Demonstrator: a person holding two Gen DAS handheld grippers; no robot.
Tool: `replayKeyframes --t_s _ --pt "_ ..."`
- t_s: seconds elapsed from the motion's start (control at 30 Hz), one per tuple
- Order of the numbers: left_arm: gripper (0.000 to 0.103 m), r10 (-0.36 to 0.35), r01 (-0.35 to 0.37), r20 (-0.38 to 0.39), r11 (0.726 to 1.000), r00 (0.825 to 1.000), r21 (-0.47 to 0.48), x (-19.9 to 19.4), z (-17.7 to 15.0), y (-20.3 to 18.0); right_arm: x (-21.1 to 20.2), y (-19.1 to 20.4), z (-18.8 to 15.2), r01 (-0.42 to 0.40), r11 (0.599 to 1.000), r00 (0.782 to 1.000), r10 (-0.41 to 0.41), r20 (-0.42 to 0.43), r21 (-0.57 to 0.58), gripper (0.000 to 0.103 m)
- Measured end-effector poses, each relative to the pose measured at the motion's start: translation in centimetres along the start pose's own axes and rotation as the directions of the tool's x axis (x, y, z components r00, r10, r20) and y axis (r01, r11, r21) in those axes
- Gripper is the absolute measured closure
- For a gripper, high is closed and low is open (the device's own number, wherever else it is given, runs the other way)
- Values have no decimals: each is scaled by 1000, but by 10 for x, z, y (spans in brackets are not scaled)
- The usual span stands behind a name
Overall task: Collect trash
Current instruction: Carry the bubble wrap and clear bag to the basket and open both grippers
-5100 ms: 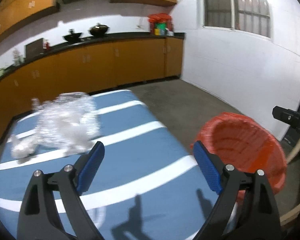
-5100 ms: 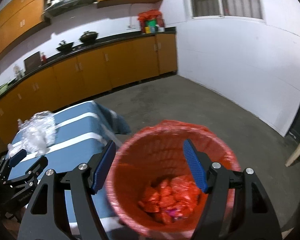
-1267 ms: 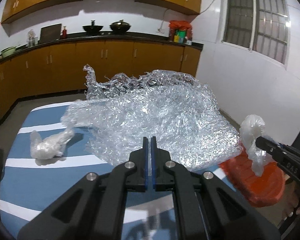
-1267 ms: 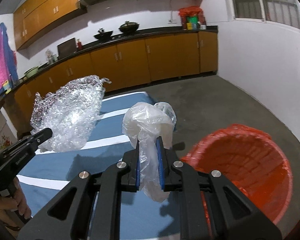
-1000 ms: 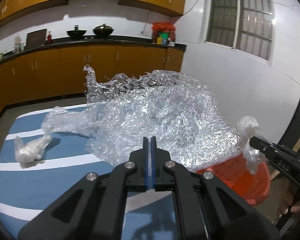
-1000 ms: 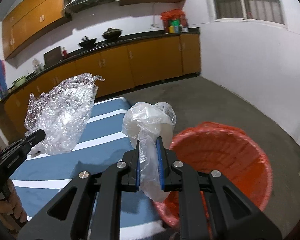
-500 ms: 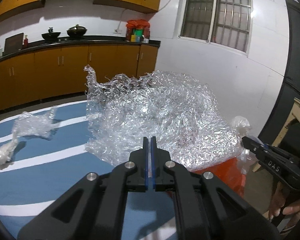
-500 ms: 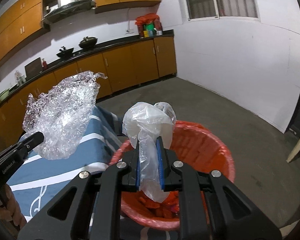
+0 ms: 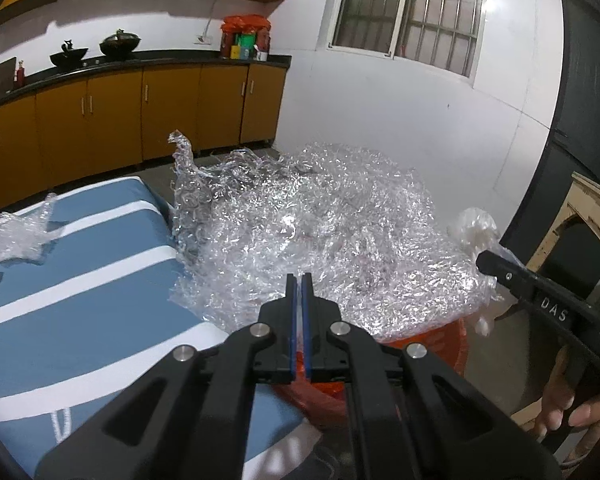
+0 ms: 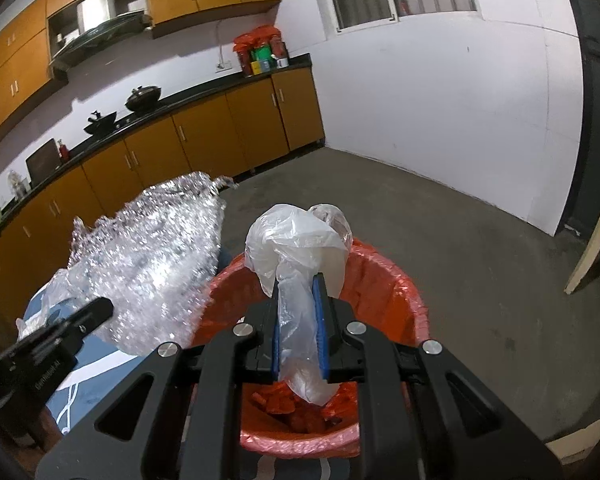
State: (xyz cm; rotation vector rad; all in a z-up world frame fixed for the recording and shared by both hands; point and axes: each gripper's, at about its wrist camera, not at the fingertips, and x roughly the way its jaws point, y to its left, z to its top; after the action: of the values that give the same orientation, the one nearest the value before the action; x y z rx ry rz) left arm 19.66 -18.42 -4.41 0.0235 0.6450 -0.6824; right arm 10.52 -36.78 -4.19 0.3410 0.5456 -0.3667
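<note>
Right gripper pinches the white plastic bag directly above the red bin, nearer its mouth than the left gripper, clamped on crinkled clear wrap overhanging the bin's left rim.

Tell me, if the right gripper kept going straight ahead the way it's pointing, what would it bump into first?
Probably the red-lined trash bin. The right gripper, shut on a white plastic bag, points over the bin's open mouth, so its far rim likely comes first, though depth is hard to judge.
</note>
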Motion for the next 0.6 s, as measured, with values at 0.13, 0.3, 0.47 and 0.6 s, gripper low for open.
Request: replayKeyframes --t_s 0.13,0.3,0.47,0.6 --pt "99 -15 15 -21 1000 1000 13 15 0 -9 1 -4 1 9 1000 1000 -9 8 13 89" --pt "99 -25 26 -47 999 999 26 30 -4 -14 1 -8 1 20 999 1000 -21 20 27 89" --pt "99 -29 31 -72 999 997 29 43 -8 -20 2 -13 2 32 999 999 -33 28 33 89" --pt "98 -31 34 -90 999 995 33 51 -10 -22 6 -11 2 25 999 999 -25 20 27 89"
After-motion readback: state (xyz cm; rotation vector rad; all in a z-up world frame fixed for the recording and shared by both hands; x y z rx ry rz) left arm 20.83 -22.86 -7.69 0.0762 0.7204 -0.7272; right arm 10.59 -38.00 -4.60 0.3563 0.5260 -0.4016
